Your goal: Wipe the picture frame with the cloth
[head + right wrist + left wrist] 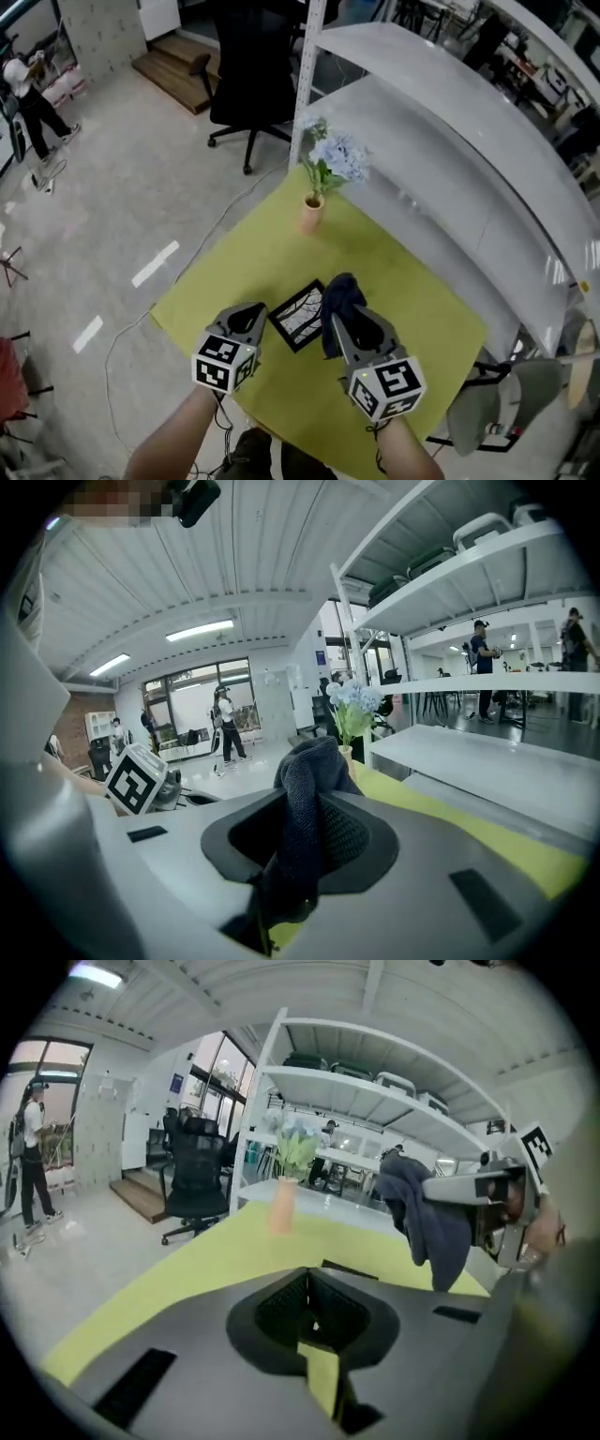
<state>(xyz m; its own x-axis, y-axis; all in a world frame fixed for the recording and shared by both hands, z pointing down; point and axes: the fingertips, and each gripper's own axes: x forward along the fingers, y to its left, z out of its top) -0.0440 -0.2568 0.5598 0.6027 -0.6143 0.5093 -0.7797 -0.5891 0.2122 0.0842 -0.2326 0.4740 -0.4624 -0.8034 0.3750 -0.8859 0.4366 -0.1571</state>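
A black picture frame (298,315) with a branch-like drawing lies flat on the yellow-green table (244,262), between my two grippers. My right gripper (351,319) is shut on a dark blue cloth (339,292), which hangs bunched just above the frame's right edge. In the right gripper view the cloth (309,808) fills the jaws. My left gripper (251,319) hovers at the frame's left corner, jaws together and nothing between them. The left gripper view shows the frame's edge (352,1269) just past the jaws, with the hanging cloth (436,1218) to the right.
A small vase of pale blue flowers (317,187) stands at the table's far edge. White shelving (450,141) runs along the right side. A black office chair (248,84) is behind the table, a grey chair (497,403) at lower right. A cable (131,328) trails on the floor.
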